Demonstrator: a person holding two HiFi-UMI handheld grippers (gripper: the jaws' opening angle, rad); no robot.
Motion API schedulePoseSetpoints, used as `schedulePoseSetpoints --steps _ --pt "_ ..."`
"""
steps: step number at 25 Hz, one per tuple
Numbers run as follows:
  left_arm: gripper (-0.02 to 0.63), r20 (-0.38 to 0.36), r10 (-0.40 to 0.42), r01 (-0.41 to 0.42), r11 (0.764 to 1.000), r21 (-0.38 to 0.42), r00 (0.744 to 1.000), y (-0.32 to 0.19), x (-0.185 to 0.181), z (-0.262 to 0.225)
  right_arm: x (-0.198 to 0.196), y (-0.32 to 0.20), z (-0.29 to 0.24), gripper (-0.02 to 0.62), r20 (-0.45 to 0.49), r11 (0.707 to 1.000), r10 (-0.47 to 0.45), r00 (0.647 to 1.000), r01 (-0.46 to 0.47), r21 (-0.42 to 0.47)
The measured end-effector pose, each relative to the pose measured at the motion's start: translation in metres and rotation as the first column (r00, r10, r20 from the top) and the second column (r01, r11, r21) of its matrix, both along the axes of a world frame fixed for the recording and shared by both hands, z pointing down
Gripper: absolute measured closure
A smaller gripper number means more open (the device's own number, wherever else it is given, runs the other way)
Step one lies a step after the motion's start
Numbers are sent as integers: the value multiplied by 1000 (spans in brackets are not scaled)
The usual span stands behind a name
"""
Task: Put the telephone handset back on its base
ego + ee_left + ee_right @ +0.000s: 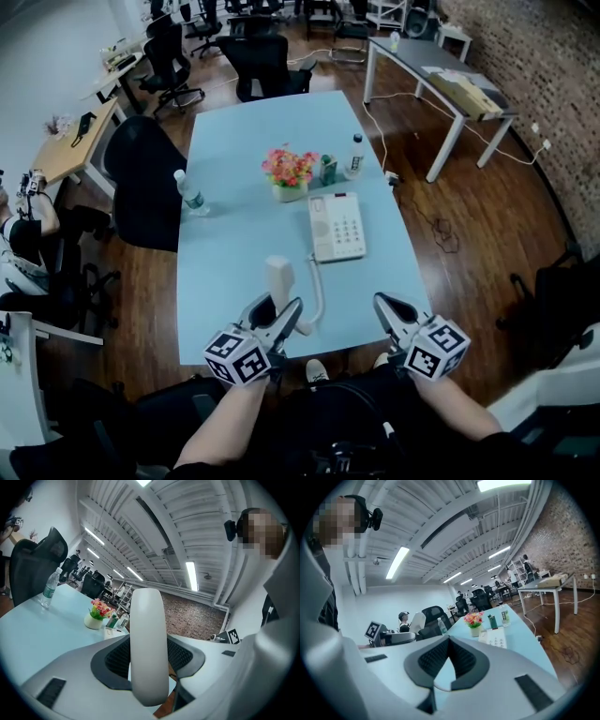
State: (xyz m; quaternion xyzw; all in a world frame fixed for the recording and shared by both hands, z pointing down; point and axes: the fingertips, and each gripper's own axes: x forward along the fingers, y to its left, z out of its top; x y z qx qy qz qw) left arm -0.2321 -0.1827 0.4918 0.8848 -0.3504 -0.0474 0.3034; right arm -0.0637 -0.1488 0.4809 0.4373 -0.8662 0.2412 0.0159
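Observation:
The white telephone handset (279, 275) stands upright near the front edge of the pale blue table (234, 150), and my left gripper (277, 309) is shut on its lower part. In the left gripper view the handset (149, 639) fills the gap between both black pads. Its cord (316, 292) curls up to the white telephone base (337, 227), which lies flat a little farther back and to the right, cradle side bare. My right gripper (384, 304) hovers at the front right edge, shut and empty; its pads (436, 657) meet at the tips.
Behind the base stand a pot of flowers (291, 174), a green box (328, 170) and a water bottle (354, 155). Another bottle (190, 193) stands at the table's left edge. Black office chairs (141, 178) crowd the left and far sides.

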Motion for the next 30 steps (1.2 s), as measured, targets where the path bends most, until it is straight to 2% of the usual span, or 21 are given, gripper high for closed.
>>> schedulePoseSetpoints --steps 8,16,24,30 --pt "396 10 -15 15 1000 -13 1000 -22 3 5 -3 -21 -1 580 5 1000 -20 1000 20 6" --pt "396 74 -111 115 992 -49 991 -46 7 18 4 -67 -6 580 26 994 -106 994 105 34" --pt "396 127 -217 230 967 -105 968 -93 27 29 45 -104 -6 580 77 991 -133 988 131 42" --pt "396 213 -214 258 944 -206 953 -137 58 61 80 -117 6 580 123 995 -104 987 103 13"
